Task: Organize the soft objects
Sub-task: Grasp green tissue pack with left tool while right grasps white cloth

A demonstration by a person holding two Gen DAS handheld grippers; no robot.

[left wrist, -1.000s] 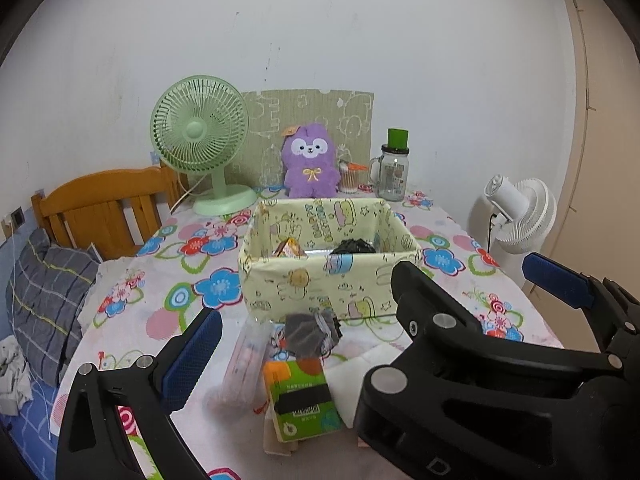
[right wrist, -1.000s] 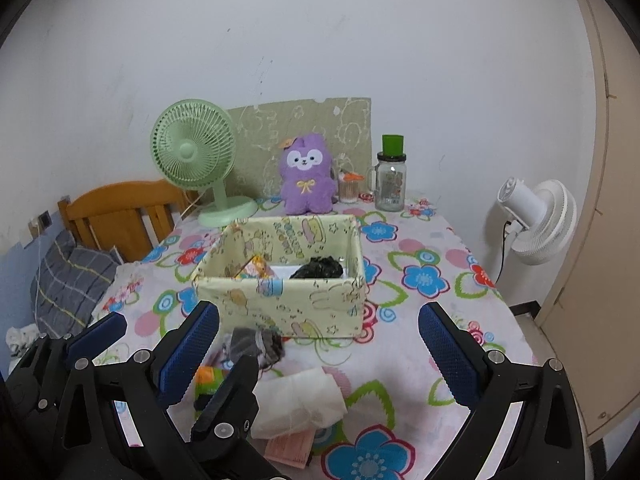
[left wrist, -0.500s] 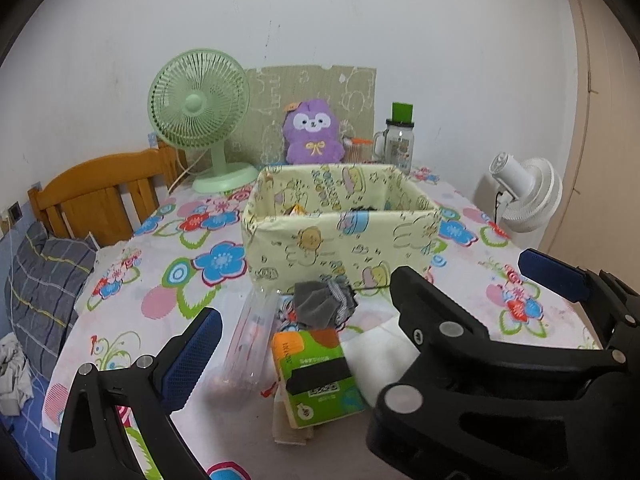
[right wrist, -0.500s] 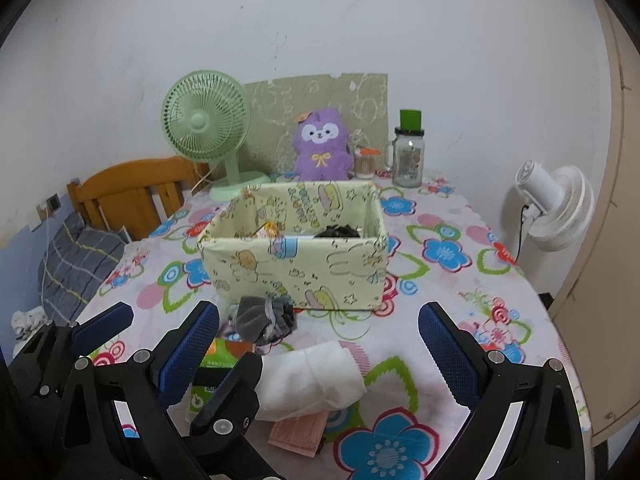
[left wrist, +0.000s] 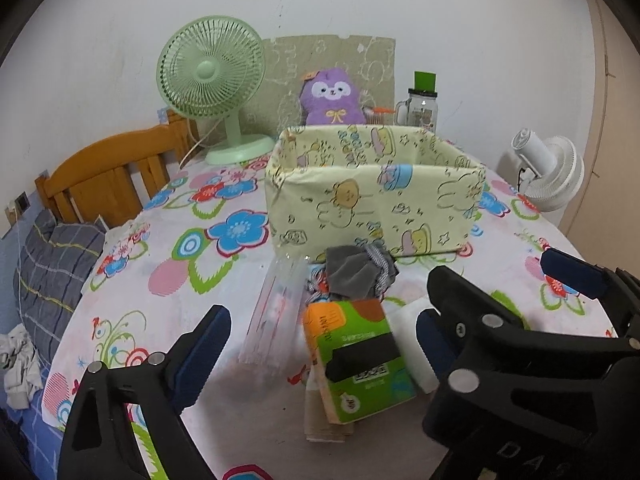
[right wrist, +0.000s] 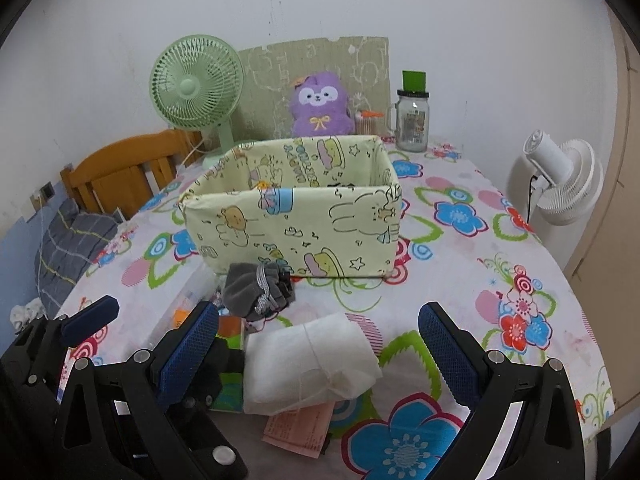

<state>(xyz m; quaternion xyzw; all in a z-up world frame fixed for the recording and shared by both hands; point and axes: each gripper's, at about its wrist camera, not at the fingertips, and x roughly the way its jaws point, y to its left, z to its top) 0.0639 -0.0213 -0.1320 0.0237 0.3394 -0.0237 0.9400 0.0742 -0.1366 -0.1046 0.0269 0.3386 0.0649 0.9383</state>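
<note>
Both grippers spread wide, holding nothing — left gripper (left wrist: 320, 344) over the tissue pack (left wrist: 358, 360), right gripper (right wrist: 320, 344) over the white pouch (right wrist: 308, 364). Grey cloth (right wrist: 258, 290) just in front of the bin (right wrist: 292, 224) (pouch nearer camera, tissue pack left of it).

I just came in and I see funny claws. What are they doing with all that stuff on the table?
A person holds two grippers and is tidying soft things into the yellow box. Both are open and hold nothing. The right gripper hovers around the white cloth bundle, and the left gripper around the green tissue pack. A grey pouch lies in front of the box. The purple plush sits behind it.
</note>
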